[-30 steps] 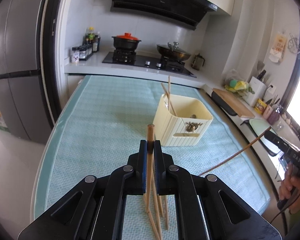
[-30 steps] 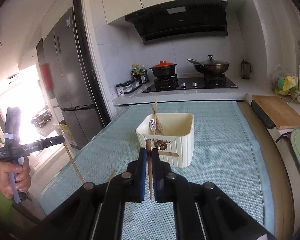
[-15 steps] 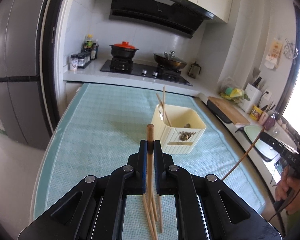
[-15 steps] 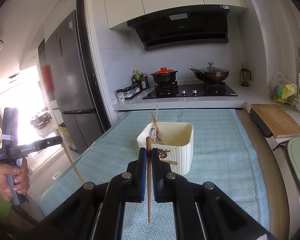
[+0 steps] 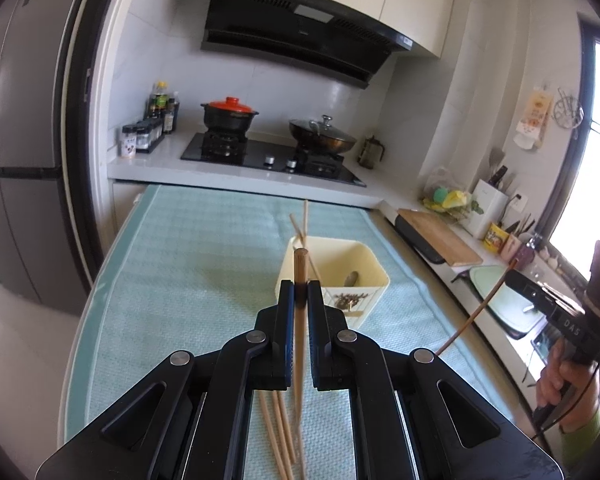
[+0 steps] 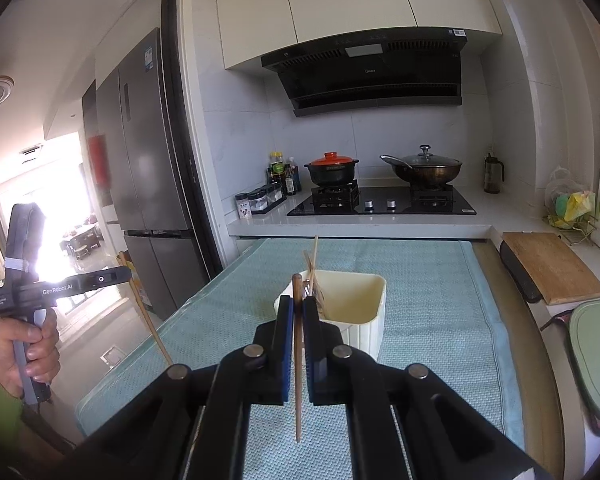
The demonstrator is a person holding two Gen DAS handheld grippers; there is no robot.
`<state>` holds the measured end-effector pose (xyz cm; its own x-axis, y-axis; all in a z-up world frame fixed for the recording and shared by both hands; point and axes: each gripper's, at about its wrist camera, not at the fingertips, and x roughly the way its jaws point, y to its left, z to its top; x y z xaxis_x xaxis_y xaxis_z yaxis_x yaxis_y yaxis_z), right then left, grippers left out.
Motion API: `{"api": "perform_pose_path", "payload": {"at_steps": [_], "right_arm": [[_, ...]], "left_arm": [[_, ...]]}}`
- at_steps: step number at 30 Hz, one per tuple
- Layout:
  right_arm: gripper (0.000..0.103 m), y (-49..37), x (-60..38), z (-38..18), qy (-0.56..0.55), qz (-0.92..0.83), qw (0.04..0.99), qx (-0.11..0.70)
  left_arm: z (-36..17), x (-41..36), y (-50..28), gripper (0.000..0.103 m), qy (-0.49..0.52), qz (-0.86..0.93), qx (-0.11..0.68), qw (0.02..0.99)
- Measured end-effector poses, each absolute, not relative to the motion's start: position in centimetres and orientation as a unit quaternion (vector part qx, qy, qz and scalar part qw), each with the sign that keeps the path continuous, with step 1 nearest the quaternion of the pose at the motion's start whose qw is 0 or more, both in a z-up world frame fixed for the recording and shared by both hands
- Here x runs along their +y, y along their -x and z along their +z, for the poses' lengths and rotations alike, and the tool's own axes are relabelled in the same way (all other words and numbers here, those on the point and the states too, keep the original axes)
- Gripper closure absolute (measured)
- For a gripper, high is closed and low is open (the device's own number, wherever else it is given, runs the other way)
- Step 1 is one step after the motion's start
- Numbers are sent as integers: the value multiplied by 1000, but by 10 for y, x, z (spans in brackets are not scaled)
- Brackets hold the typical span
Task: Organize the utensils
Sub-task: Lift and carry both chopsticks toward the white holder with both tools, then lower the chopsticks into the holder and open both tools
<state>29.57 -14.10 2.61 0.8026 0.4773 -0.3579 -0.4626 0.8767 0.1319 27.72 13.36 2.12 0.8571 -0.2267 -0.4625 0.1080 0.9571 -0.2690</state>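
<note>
Each gripper grips one wooden chopstick upright: the left gripper (image 5: 299,292) pinches a chopstick (image 5: 299,320), the right gripper (image 6: 296,308) another chopstick (image 6: 297,360). The cream utensil holder (image 6: 360,320) stands just beyond both, on the teal mat (image 5: 204,264); loose chopsticks (image 5: 278,436) lie nearest the left gripper.

White lettering reading "GenRobot.AI" runs along the black body of the left hand-held gripper (image 6: 130,276), and the letters "DAS" stand in pale print on the black body of the right hand-held gripper (image 5: 510,270); other labels are too small to read.
</note>
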Motion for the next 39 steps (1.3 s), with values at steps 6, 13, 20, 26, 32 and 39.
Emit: {"api": "perform_pose_path", "payload": {"at_steps": [6, 13, 20, 26, 32, 39], "right_arm": [[98, -312, -136, 48, -6, 250, 952, 179], [98, -344, -136, 92, -7, 247, 957, 152], [98, -386, -123, 124, 3, 235, 964, 122], [98, -430, -111, 103, 6, 226, 965, 137], [98, -480, -103, 42, 6, 226, 950, 216], [98, -525, -100, -21, 8, 216, 931, 295]], "left_arm": [[48, 128, -301, 99, 115, -98, 239, 959], [92, 114, -327, 99, 96, -106, 206, 968], [121, 87, -378, 99, 71, -94, 174, 978], [95, 57, -428, 99, 55, -84, 190, 977], [35, 40, -475, 99, 61, -86, 258, 960], [-14, 32, -503, 98, 54, -80, 320, 943]]}}
